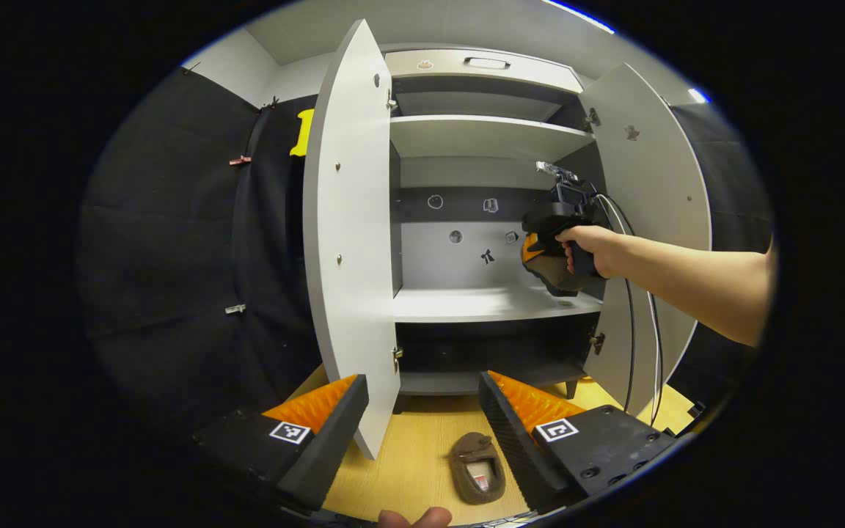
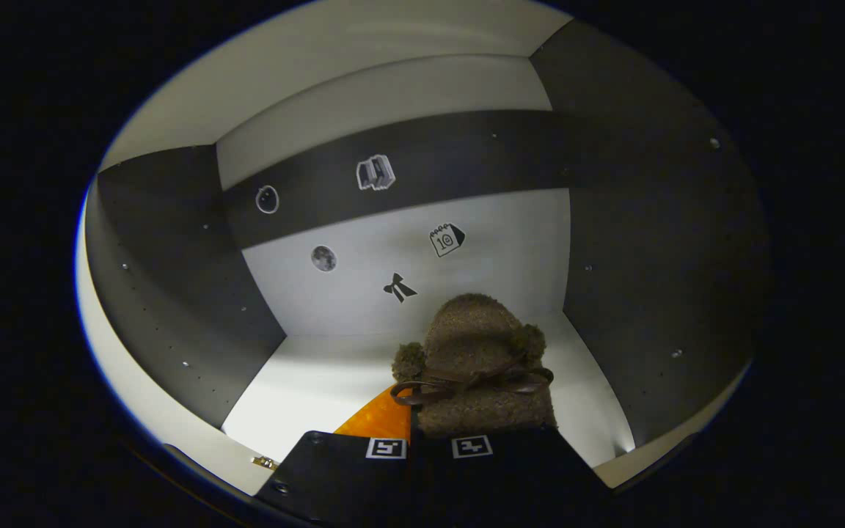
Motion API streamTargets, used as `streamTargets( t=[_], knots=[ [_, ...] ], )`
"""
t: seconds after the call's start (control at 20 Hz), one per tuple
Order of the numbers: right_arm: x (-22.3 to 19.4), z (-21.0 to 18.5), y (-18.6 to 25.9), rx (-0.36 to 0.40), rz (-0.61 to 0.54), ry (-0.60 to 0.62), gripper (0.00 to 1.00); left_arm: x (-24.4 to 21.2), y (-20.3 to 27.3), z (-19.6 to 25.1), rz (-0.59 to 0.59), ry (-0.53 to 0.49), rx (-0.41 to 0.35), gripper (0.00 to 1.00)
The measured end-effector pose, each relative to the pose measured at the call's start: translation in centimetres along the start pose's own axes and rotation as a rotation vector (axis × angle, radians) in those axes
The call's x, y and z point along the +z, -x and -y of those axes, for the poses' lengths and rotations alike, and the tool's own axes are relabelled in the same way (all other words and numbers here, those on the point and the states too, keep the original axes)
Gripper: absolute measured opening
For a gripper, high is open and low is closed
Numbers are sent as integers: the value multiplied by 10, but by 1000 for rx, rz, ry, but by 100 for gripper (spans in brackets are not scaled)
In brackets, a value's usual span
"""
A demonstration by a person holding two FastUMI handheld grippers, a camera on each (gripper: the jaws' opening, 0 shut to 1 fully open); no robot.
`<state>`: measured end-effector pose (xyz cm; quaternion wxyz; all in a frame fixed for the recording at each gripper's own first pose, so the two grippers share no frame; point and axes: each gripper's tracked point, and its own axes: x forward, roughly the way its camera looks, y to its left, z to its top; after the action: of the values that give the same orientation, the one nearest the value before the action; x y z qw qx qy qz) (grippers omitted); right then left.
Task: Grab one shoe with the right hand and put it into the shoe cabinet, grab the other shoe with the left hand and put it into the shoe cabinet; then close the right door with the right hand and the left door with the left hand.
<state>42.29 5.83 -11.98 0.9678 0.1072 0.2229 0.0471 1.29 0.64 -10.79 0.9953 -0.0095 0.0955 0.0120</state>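
A fuzzy brown shoe [image 2: 474,352] with a small bow is clamped in my right gripper [image 2: 426,429], hanging just above the white middle shelf [image 2: 320,389] inside the shoe cabinet. From the left gripper view, a hand holds that right gripper [image 1: 565,220] at the right side of the cabinet, and the held shoe [image 1: 549,275] pokes out below it. The other brown shoe [image 1: 475,466] lies on the wooden floor [image 1: 408,462] in front of the cabinet, between the fingers of my left gripper [image 1: 422,418], which is open and above it.
Both cabinet doors stand open: the left door [image 1: 349,235] swings out close to my left gripper, and the right door [image 1: 650,220] is behind the forearm. An upper shelf [image 1: 481,136] and a dark bottom compartment [image 1: 488,352] flank the middle shelf. Cables [image 1: 631,315] hang by the right door.
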Motion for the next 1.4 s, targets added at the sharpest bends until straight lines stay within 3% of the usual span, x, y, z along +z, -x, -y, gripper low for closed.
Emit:
streamTargets(
  t=[0.35, 0.6, 0.65, 0.75, 0.8, 0.85, 1.1, 1.15, 1.4],
  knots=[
    [-21, 13, -58, -52, -45, -23, 8, -13, -5, -7, -52, 16, 52, 96],
    [-32, 8, -65, -43, -96, -52, 16, -10, -12, -6, -51, 21, 55, 96],
    [-33, 6, -62, -31, -110, -67, 8, -8, -13, -5, -46, 21, 52, 96],
    [-34, 2, -52, -17, -131, -86, 31, -6, -14, -3, -39, 14, 43, 96],
    [-31, -2, -47, -5, -128, -85, 36, -5, -15, -2, -37, 11, 36, 96],
    [-30, -4, -40, 4, -125, -76, 50, -5, -16, 0, -35, 10, 28, 96],
    [-26, -15, 6, 33, -116, -4, 87, -7, -19, 6, -28, 6, -7, 96],
    [-25, -16, 14, 35, -102, 2, 99, -8, -19, 7, -25, 7, -14, 96],
    [3, -38, 90, 106, 50, -6, 98, -19, -19, 12, -15, -16, -41, 95]
  ],
)
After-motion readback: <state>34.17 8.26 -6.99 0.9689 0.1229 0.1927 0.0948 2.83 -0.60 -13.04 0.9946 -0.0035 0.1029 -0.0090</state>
